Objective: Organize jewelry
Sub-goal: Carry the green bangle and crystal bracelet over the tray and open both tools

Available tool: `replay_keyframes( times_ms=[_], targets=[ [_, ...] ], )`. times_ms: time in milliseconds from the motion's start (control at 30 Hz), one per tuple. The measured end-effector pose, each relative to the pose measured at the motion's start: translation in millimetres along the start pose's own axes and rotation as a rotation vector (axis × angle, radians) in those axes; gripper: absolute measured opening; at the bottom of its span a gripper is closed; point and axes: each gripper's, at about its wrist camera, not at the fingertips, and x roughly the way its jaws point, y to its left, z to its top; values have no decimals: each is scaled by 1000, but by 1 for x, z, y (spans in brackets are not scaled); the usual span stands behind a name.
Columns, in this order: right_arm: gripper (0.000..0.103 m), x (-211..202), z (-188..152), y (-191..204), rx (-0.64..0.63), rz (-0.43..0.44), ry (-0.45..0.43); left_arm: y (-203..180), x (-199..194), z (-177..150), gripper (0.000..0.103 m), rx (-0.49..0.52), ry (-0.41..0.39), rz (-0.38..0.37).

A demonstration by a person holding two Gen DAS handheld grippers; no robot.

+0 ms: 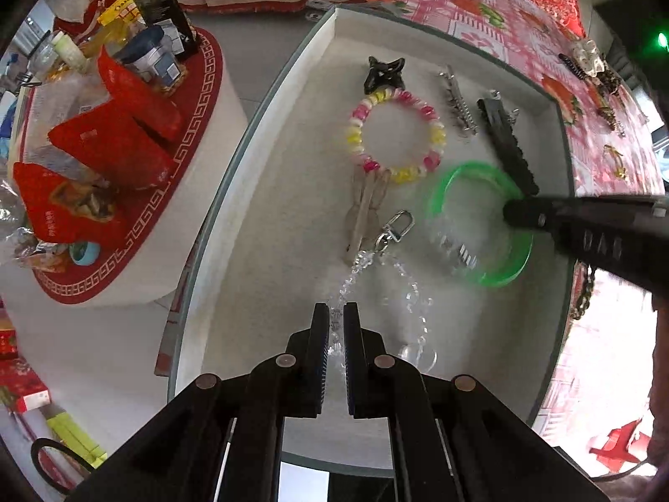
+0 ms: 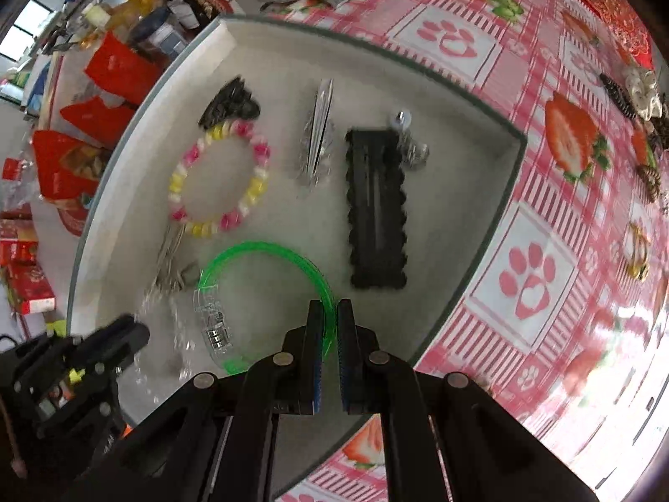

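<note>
A white tray (image 1: 267, 175) (image 2: 138, 192) holds the jewelry. My left gripper (image 1: 335, 313) is shut on a clear bead chain (image 1: 401, 293) with a silver clasp (image 1: 397, 226), low over the tray's near part. My right gripper (image 2: 330, 307) is shut on the rim of a green bangle (image 2: 267, 251), which also shows in the left wrist view (image 1: 472, 175), with a clear comb clip (image 2: 211, 322) inside it. A pink-and-yellow bead bracelet (image 1: 397, 134) (image 2: 221, 175) lies further in.
In the tray lie a black bow clip (image 1: 384, 73), a silver clip (image 2: 320, 125), a black scalloped clip (image 2: 376, 209) and a beige clip (image 1: 363, 213). More hair pieces (image 2: 644, 96) lie on the strawberry tablecloth (image 2: 543, 209). A cluttered side table (image 1: 104, 146) stands left.
</note>
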Motion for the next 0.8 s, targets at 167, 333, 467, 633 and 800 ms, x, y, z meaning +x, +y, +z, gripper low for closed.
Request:
replay_keyframes(
  times_ms=[167,333,467,633,800],
  targets=[
    [7,-1,11,-7,35,-23,-10,0,3,0,13,-8,15,18],
    [7,-3,13,-9,24,-26,-8,-3,3,0,13,2,17,36],
    [21,-1,13,-8,33,2,4,-5,0,2,13,7,16,45],
    [40,-10,9,-7,38,37,-10,-7,-8,4,13,22,11,60],
    [52,-28,4,-9,50,93,-41,-10,-17,4,13,38,4,82]
  ],
)
